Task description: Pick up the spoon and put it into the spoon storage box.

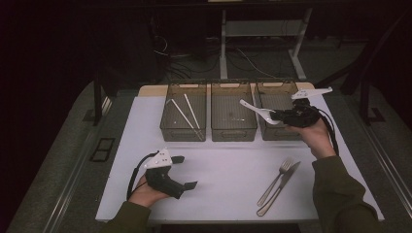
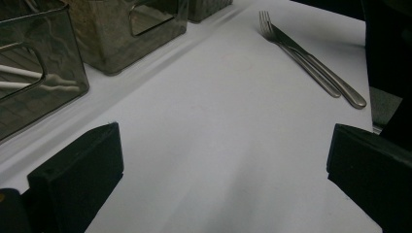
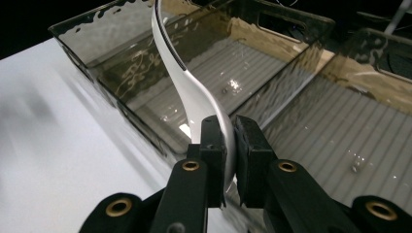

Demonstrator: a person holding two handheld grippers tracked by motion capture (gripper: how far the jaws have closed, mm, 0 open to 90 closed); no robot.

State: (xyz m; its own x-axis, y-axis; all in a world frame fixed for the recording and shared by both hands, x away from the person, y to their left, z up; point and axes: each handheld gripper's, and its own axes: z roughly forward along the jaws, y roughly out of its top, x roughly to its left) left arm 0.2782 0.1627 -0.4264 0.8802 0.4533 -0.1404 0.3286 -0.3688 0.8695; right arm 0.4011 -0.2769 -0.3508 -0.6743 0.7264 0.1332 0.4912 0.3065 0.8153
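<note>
My right gripper [image 1: 276, 116] is shut on the bowl of a white ceramic spoon [image 1: 256, 110], held in the air over the gap between the middle bin [image 1: 233, 131] and the right bin [image 1: 279, 133]. In the right gripper view the spoon [image 3: 187, 87] curves up from between the jaws, handle pointing away over the bins. My left gripper [image 1: 187, 171] rests low near the table's front left, open, with bare white table between its jaws [image 2: 218, 160]. A metal fork [image 1: 277, 180] and knife [image 1: 284, 184] lie together at the front right.
Three smoky translucent bins stand in a row at the back of the white table [image 1: 223, 160]. The left bin [image 1: 183, 128] holds two white chopsticks [image 1: 187, 114]. The fork and knife [image 2: 311, 63] lie ahead of the left gripper.
</note>
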